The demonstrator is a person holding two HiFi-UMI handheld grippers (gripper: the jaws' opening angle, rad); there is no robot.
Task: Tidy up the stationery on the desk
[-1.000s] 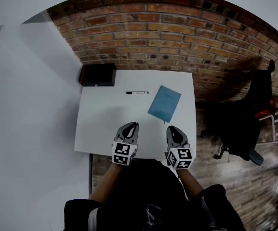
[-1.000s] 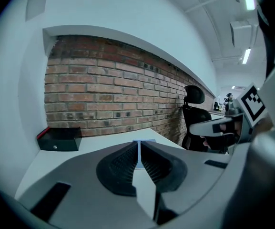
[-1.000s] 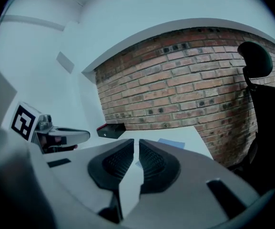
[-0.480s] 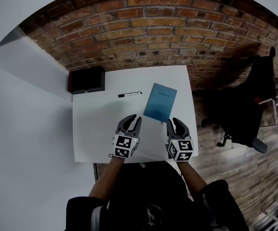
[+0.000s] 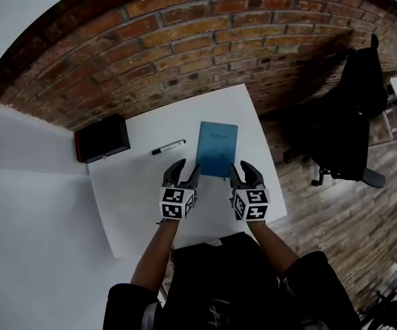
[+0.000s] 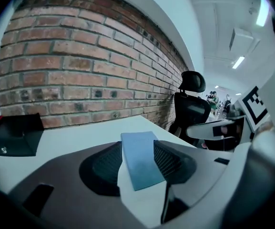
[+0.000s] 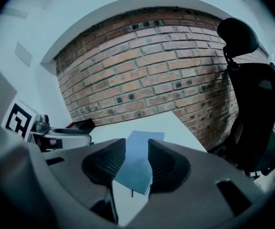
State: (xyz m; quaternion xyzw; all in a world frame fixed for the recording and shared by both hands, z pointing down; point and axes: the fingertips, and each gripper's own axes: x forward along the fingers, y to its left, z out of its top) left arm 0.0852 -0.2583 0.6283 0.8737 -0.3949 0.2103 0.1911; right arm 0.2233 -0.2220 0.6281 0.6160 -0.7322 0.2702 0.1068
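Left tongs (image 5: 184,171) and right tongs (image 5: 243,172) flank notebook (image 5: 217,148).

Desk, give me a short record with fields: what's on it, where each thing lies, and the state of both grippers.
desk: white, against a brick wall
notebook: blue, lying flat, just ahead of both grippers
marker: lying left of notebook
box: black, far left corner
left gripper: open, empty
right gripper: open, empty

White rectangular worktop (image 5: 136,191). Closed blue notebook (image 5: 217,148) lies flat on it, right of centre. Just left of notebook, not touching: marker pen (image 5: 168,147), dark cap, pale barrel. On far left corner: black box (image 5: 102,138).
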